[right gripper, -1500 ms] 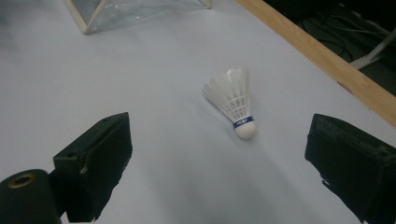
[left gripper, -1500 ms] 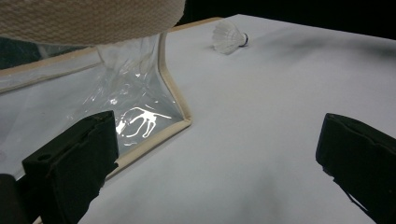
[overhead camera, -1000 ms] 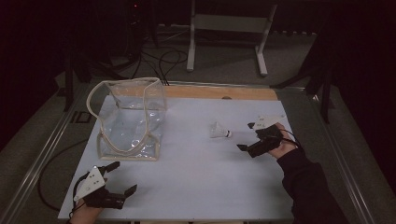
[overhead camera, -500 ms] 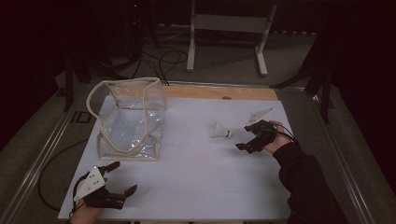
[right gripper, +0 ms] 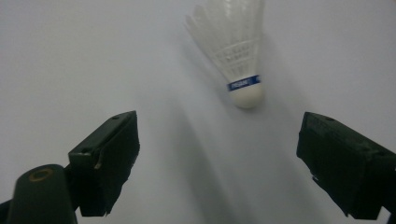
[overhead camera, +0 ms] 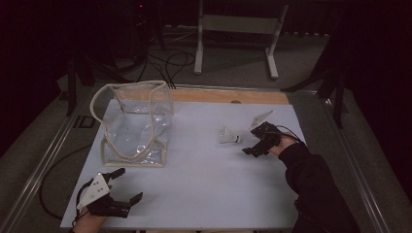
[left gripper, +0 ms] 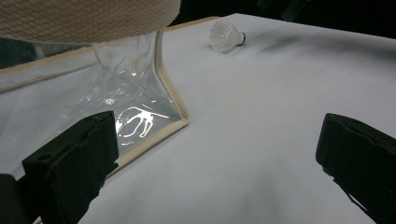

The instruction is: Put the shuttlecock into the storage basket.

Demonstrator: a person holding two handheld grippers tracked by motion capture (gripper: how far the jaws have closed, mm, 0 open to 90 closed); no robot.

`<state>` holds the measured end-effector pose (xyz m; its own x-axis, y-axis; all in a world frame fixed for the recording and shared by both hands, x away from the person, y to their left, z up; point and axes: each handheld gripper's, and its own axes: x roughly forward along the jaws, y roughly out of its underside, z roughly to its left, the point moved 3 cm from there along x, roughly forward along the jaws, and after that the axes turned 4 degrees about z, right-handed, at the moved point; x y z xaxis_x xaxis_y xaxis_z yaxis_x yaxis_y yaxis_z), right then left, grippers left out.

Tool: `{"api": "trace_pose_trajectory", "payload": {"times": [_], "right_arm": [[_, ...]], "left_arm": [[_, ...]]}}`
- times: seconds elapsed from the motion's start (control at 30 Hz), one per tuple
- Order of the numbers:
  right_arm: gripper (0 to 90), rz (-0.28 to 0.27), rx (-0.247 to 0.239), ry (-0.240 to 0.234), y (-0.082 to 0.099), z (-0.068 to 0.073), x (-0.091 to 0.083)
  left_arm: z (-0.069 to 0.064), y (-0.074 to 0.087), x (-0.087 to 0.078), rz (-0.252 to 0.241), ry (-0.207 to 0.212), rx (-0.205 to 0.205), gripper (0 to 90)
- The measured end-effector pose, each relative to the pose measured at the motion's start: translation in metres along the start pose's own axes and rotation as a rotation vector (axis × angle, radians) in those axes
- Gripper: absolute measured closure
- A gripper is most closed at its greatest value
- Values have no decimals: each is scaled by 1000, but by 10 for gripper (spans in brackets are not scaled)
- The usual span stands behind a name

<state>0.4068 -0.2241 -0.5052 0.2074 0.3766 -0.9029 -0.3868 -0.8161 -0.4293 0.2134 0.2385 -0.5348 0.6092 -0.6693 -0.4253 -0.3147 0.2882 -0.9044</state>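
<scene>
Right gripper view: the shuttlecock [right gripper: 236,51] is seen lying on its side on the white counter [right gripper: 70,60], just ahead of the right tongs [right gripper: 219,154], cork end toward them and not yet between the jaws. The jaws are held wide apart and have just been narrowed slightly; nothing is gripped. In the high view the right tongs [overhead camera: 258,145] are placed just beside the shuttlecock [overhead camera: 229,136], on the side away from the clear bag [overhead camera: 137,127]. The left tongs [overhead camera: 116,191] are held open and empty near the counter's near edge, with the bag [left gripper: 130,98] just ahead of them. The work is judged to be at its start: the approach is nearly made, while the grasp, the lift and, presumably, placement into the bag remain to be done.
</scene>
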Motion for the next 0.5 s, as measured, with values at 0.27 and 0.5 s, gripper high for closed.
{"api": "trace_pose_trajectory", "payload": {"times": [0.27, 0.5], "right_arm": [[90, 12, -24, 23, -13, -7, 3], [84, 25, -54, 13, -17, -12, 10]], "left_arm": [[0, 0, 0, 1, 4, 3, 4], [0, 0, 0, 3, 6, 6, 4]]}}
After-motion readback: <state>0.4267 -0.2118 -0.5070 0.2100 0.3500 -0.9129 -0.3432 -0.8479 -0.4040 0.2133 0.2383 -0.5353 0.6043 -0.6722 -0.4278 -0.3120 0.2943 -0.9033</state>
